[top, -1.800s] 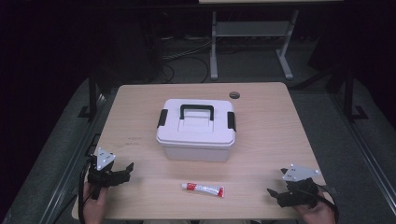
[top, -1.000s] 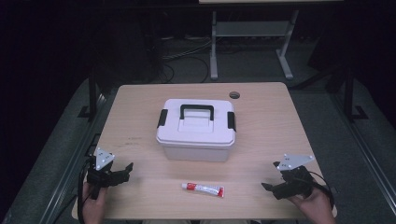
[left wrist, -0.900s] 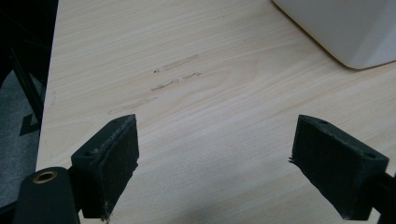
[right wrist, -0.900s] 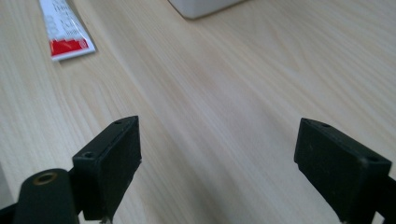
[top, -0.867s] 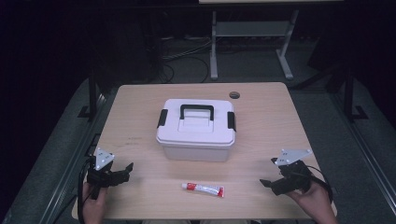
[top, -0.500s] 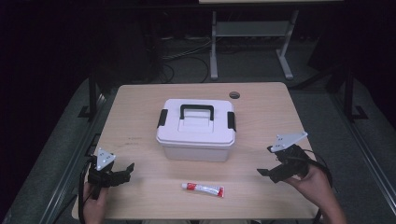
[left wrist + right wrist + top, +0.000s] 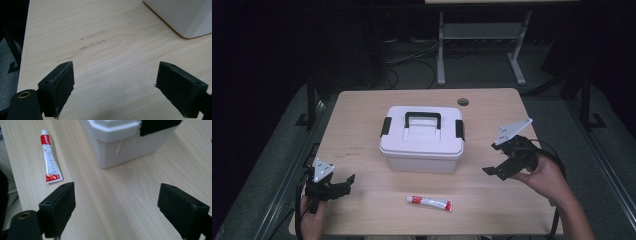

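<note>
right hand-held gripper (image 7: 501,165) hovers wide open, empty, beside the white box (image 7: 422,138); left hand-held gripper (image 7: 343,183) gapes empty too.

No word, brand or number can be read anywhere; the small red-and-white tube (image 7: 50,157), lying near the worktop's (image 7: 362,115) front edge, carries lines of fine print along its white body and a white mark on its red end band, all too small and blurred to make out; faint dark smudges (image 7: 86,46) on the worktop near its left edge look like worn marks, not letters; the white storage box (image 7: 422,140) with black latches at the worktop's middle bears no legible label.
</note>
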Demonstrator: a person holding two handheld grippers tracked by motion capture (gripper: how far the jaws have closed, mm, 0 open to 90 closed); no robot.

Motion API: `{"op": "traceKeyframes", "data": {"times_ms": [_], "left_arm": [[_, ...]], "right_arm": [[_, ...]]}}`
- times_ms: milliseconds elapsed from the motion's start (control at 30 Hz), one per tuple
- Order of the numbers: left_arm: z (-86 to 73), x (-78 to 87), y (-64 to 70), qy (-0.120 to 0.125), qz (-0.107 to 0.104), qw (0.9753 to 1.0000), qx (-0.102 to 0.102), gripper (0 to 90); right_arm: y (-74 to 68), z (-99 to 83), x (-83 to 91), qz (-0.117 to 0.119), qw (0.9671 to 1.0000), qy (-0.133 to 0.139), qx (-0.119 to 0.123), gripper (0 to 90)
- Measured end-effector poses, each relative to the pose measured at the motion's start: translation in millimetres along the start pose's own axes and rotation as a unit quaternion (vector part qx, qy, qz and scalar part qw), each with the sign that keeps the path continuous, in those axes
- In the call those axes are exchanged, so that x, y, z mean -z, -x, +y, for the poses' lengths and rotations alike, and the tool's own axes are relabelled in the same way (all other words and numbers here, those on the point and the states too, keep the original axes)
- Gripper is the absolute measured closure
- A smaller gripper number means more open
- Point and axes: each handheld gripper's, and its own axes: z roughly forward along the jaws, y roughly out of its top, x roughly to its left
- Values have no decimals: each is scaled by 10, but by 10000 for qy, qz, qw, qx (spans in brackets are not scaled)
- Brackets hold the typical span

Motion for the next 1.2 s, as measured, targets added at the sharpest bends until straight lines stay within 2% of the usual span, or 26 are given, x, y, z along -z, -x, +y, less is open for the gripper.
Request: {"op": "traceKeyframes", "data": {"times_ms": [267, 733, 1200], "left_arm": [[0, 9, -13, 27, -2, 10000, 26, 142], [1, 14, -21, 21, -10, 10000, 24, 142], [2, 17, -19, 58, -24, 10000, 69, 142]], "right_arm": [[80, 226, 13, 100, 9997, -176, 151, 142], [248, 777, 73, 294, 9975, -432, 469, 143], [447, 1203, -80, 558, 9932, -721, 725, 149]]}}
